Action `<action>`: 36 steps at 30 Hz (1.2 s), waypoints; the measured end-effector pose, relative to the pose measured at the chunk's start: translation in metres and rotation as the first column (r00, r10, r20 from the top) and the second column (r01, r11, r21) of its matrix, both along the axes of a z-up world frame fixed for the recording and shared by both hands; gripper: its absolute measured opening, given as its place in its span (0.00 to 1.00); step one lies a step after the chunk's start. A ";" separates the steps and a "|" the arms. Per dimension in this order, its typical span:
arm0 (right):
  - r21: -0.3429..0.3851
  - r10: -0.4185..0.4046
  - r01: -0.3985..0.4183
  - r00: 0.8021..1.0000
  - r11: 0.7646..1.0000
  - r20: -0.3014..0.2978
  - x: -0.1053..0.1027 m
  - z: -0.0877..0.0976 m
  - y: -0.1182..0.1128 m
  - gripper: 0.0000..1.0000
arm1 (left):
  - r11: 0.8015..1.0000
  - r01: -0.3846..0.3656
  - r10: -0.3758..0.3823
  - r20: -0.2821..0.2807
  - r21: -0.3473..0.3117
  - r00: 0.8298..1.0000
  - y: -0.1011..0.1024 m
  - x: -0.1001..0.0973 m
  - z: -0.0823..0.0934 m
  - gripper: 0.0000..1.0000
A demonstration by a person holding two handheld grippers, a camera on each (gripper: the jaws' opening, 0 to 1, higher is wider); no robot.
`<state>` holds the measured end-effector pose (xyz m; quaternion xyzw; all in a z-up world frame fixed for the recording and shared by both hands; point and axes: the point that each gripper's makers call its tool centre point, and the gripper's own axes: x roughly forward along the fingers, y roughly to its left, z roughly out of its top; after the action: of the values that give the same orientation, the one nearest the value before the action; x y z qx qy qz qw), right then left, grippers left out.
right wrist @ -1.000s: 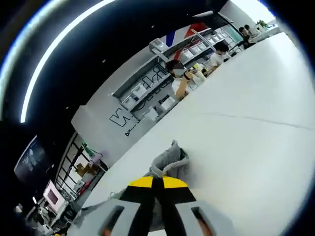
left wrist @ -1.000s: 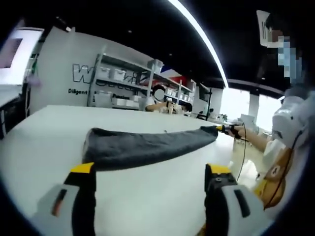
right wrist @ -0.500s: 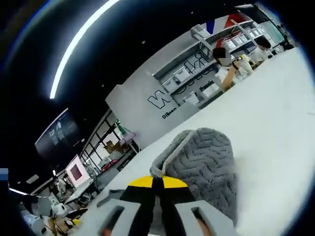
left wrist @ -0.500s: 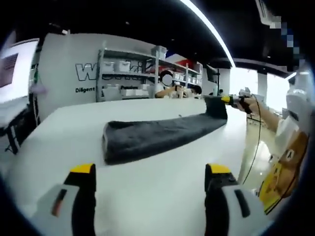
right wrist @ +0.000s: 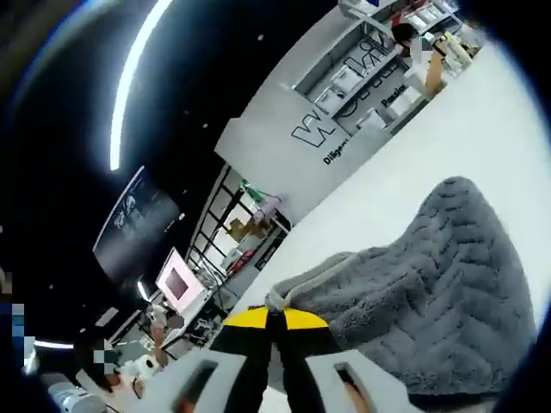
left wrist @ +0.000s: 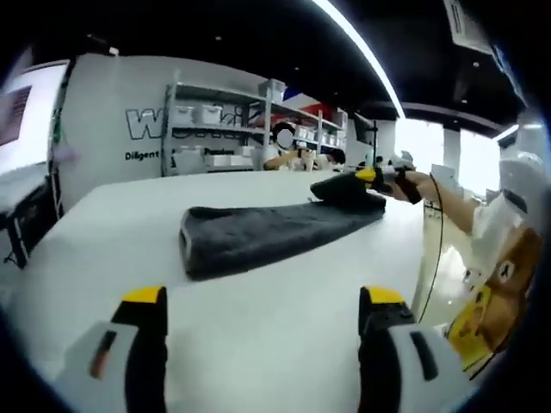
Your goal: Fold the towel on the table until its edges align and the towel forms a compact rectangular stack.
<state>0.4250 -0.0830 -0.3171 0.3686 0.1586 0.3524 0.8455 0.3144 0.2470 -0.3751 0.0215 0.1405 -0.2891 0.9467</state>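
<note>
with the towel (left wrist: 258, 237) lying long on the table (left wrist: 112, 241), its end, pinched in the right gripper (right wrist: 277, 320), should probably be carried across and laid edge-to-edge, while the left gripper (left wrist: 263, 297) is held apart.

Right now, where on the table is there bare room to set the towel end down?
Bare table lies between the left claw and the towel, and beyond it toward the shelves. It is crowded at the far end, where the right claw pinches the towel's corner.
</note>
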 end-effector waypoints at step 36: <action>0.046 0.240 -0.250 0.959 0.967 0.153 0.023 0.054 0.254 0.03 | 0.997 -0.053 0.053 -0.012 -0.051 0.999 0.017 -0.004 0.001 0.96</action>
<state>0.4480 0.1711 -0.2629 0.3466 0.1289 0.4856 0.7921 0.3106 0.2642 -0.3742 -0.0082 0.1384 -0.2675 0.9535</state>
